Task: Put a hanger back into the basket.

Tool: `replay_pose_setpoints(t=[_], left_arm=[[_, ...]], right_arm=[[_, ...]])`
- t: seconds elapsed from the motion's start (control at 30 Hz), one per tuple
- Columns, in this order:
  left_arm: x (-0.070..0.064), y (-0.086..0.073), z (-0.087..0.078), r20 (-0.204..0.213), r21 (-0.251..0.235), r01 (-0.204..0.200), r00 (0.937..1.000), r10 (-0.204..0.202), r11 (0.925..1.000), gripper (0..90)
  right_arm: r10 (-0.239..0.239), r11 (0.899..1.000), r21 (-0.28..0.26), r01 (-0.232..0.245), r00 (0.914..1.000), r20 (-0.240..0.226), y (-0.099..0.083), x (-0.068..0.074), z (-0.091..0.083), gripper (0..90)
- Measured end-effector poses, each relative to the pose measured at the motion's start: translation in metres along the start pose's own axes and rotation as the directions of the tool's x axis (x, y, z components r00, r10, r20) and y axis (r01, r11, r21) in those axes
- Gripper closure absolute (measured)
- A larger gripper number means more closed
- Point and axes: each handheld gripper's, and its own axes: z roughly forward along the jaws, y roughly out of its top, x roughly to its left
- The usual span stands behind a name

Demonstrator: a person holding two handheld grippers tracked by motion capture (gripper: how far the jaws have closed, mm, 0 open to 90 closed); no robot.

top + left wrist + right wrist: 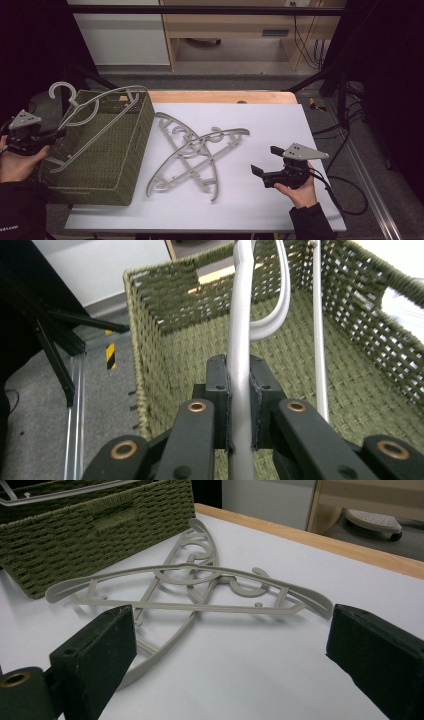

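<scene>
two hangers (192,152) on table — one hanger (95,117) in basket (107,175)

place: lab test bench | cues: black frame rails (200,10), loose cables (345,195), hazard tape (110,356)

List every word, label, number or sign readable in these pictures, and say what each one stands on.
No text can be read.
Small pale print on the person's left sleeve is too small to read.
Basket, hangers and both grippers carry no visible lettering.
Yellow-black hazard tape on the floor bears no words.
</scene>
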Motion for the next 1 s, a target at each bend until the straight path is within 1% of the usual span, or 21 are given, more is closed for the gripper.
replay_pose_setpoints(t=[0.07,0.2,0.33,0.37,0.43,0.5,0.57,0.63,0.7,0.73,0.8,0.83,0.87,0.9,0.93,1.0], left_arm=[[0.001,-0.003,0.001,-0.005,0.015,-0.002,1.0000,0.003,0.9999,81.8],[0.004,-0.010,0.004,-0.001,0.025,0.009,1.0000,-0.009,0.9996,81.8],[0.004,-0.016,0.008,-0.003,0.051,0.015,0.9999,-0.015,0.9986,81.9],[0.004,-0.018,0.010,-0.004,0.061,0.016,0.9999,-0.015,0.9980,81.9],[0.001,-0.022,0.014,-0.017,0.095,0.003,0.9999,-0.001,0.9955,81.7],[0.000,-0.023,0.017,-0.015,0.097,0.006,0.9999,-0.004,0.9952,81.6],[-0.004,-0.022,0.022,-0.009,0.116,-0.001,1.0000,0.002,0.9933,81.5],[-0.009,-0.021,0.028,-0.004,0.150,-0.015,0.9999,0.015,0.9886,81.4],[-0.013,-0.021,0.034,-0.012,0.188,-0.025,0.9995,0.028,0.9818,80.9],[-0.013,-0.021,0.036,-0.001,0.201,-0.016,0.9999,0.016,0.9794,81.1],[-0.014,-0.022,0.042,0.009,0.241,-0.010,0.9999,0.008,0.9705,80.8],[-0.015,-0.022,0.045,0.005,0.270,-0.006,1.0000,0.005,0.9629,80.7],[-0.015,-0.023,0.047,-0.005,0.286,-0.004,1.0000,0.005,0.9582,80.7],[-0.015,-0.023,0.047,-0.013,0.291,-0.004,0.9999,0.008,0.9566,80.6],[-0.014,-0.023,0.048,-0.019,0.296,0.003,0.9998,0.002,0.9552,80.0],[-0.013,-0.023,0.046,-0.020,0.290,0.010,0.9998,-0.005,0.9568,77.8]], right_arm=[[0.002,1.000,0.001,-0.002,1.0000,0.001,0.000,0.000,0.000,6.2],[-0.001,1.000,0.004,0.001,1.0000,-0.002,0.000,0.000,0.000,6.2],[0.002,1.000,0.003,-0.002,1.0000,0.001,0.000,0.000,0.001,6.2],[0.001,1.000,0.003,-0.001,1.0000,0.000,0.000,0.000,0.001,6.3],[0.001,1.000,0.004,-0.001,1.0000,0.000,0.000,0.000,0.000,6.2],[0.000,1.000,0.004,0.000,1.0000,0.000,0.000,0.000,0.000,6.3],[0.000,1.000,0.004,0.000,1.0000,0.001,-0.001,0.000,0.001,6.3],[0.001,1.000,0.007,-0.001,1.0000,0.002,-0.001,0.000,0.001,6.3],[0.000,1.000,0.007,0.000,1.0000,0.000,-0.001,0.000,0.000,6.3],[0.001,1.000,0.006,-0.001,1.0000,0.002,-0.001,0.000,0.001,6.3],[0.000,1.000,0.006,0.000,1.0000,0.002,-0.001,0.000,0.001,6.3],[0.000,1.000,0.006,0.000,1.0000,0.002,-0.001,0.000,0.001,6.3],[0.000,1.000,0.007,0.000,1.0000,0.002,-0.001,0.000,0.001,6.3],[0.000,1.000,0.007,0.000,1.0000,0.002,-0.001,0.000,0.001,6.3],[0.000,1.000,0.007,0.000,1.0000,0.002,-0.001,0.000,0.001,6.3],[0.000,1.000,0.008,0.000,1.0000,0.002,-0.001,0.000,0.001,6.3]])
